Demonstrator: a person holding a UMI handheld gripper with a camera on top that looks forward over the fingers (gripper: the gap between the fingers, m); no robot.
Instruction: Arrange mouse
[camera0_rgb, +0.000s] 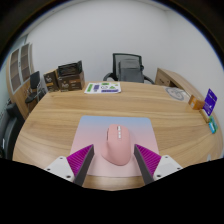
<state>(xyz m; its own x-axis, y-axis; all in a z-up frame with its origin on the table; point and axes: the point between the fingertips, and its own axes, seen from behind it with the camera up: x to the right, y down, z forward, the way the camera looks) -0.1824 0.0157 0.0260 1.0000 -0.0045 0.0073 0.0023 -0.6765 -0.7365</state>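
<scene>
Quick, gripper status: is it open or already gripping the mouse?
Gripper: open, holding nothing; the pink mouse lies on its mat between the fingers, with gaps at both sides.

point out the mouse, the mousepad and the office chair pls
mouse (116, 143): gripper view, middle of its pink top shell.
mousepad (90, 132): gripper view, bare patch left of the mouse.
office chair (129, 67): gripper view, its backrest behind the table.

Hand-held gripper (112, 163), magenta-padded fingers (76, 160)
</scene>
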